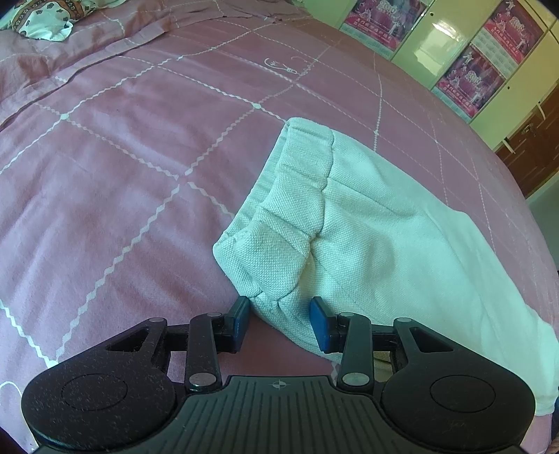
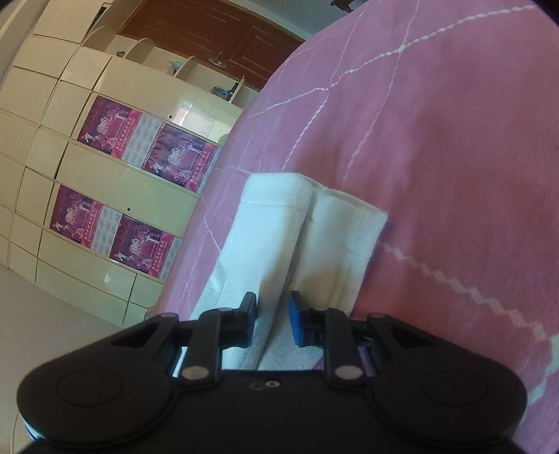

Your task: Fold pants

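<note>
The pants (image 1: 367, 223), white and of a coarse pique weave, are lying folded on the bed (image 1: 122, 157), near its edge on the wardrobe side. The bed is being covered by a pink quilted spread (image 2: 454, 139) crossed by white zigzag stitching in a diamond grid. The gathered elastic waistband (image 1: 297, 195) is being shown puckered into soft ridges, curving along the end of the pants nearest the left claw. The left claw (image 1: 279, 323) is being held open, its blue pads astride the lower corner of the waistband without pinching it. In the right wrist view the pants (image 2: 279, 237) are being seen as stacked, flat layers with hemmed ends. The right claw (image 2: 273, 319) is also being held parted, its pads on either side of a fold of the cloth. Beyond the pants, a glossy cream wardrobe (image 2: 104, 181) is bearing purple posters (image 2: 146, 146). A patterned pillow (image 1: 45, 17) is lying at the bed's far corner.
</note>
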A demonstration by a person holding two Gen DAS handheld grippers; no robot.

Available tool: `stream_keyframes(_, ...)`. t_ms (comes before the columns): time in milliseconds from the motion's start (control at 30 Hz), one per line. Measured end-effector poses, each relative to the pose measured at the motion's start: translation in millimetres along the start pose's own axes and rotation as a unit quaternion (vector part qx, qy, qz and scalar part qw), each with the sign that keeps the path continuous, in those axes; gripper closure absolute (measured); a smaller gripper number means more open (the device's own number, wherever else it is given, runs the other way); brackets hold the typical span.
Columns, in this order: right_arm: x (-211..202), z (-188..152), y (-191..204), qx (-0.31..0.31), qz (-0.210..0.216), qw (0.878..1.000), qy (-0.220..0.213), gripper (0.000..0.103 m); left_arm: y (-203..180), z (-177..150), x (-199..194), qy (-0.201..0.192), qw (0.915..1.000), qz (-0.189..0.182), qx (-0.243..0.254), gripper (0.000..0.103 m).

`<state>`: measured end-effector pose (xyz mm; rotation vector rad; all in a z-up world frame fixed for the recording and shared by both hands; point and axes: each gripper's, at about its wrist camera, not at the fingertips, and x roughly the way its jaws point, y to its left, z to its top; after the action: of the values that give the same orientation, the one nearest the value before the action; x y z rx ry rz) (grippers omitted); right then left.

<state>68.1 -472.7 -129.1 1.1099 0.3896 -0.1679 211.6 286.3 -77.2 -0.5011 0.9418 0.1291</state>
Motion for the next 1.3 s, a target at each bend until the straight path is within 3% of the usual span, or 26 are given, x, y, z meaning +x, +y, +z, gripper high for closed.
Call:
stream_keyframes(100,12.3,5.0,6.0,-0.017,-0.016,1.000,0.004,0.088,0.3,0.7,0.3,0.001,1.0000,-0.001,0.000,0.064)
stream_keyframes(133,14.9,6.9,10.0,-0.020,-0.024,0.999,0.007,0.095,0.4,1.3,0.4,0.003,1.0000,-0.001,-0.001,0.064)
stream_keyframes(233,25.3,15.2,57.8,-0.086,-0.070,0.994,0.022,0.099,0.6,1.9,0.5,0.003,1.0000,-0.002,-0.001,0.063)
stream_keyframes(400,21.6,48.6,182.2,-0.192,0.007,0.981,-0.009,0.099,3.3,-0.6,-0.4,-0.003,0.9999,-0.008,-0.006,0.064)
stream_keyframes(500,-9.9,59.4,212.8,-0.220,0.044,0.973,-0.047,0.099,6.6,-3.1,-0.8,-0.009,0.9998,-0.015,-0.008,0.063)
stream_keyframes(600,-29.1,51.4,175.4,-0.220,0.002,0.974,-0.048,0.099,10.2,-6.8,-1.9,-0.017,0.9995,-0.025,-0.009,0.063)
stream_keyframes(633,-27.6,44.9,152.7,-0.217,-0.034,0.975,-0.038,0.099,11.3,-7.2,-2.0,-0.017,0.9994,-0.027,-0.010,0.063)
stream_keyframes(700,-5.5,31.3,89.4,-0.180,-0.138,0.974,0.023,0.099,12.1,-6.5,-1.8,-0.015,0.9994,-0.030,-0.011,0.063)
stream_keyframes(733,1.6,24.7,58.7,-0.144,-0.163,0.975,0.045,0.099,12.0,-5.9,-1.8,-0.014,0.9994,-0.031,-0.011,0.063)
stream_keyframes(833,-3.2,12.5,30.2,-0.107,-0.131,0.985,0.025,0.099,10.1,-4.3,-1.2,-0.012,0.9995,-0.027,-0.008,0.063)
stream_keyframes(1067,-11.6,8.6,48.1,-0.149,-0.149,0.978,0.006,0.099,6.2,-10.7,-3.4,-0.032,0.9993,-0.018,-0.007,0.063)
stream_keyframes(1133,-5.2,9.1,39.4,-0.146,-0.165,0.975,0.020,0.100,6.3,-10.6,-3.7,-0.033,0.9993,-0.018,-0.008,0.063)
stream_keyframes(1300,-22.3,13.6,39.7,-0.111,-0.122,0.986,-0.011,0.097,6.8,-10.4,-3.2,-0.030,0.9993,-0.021,-0.008,0.063)
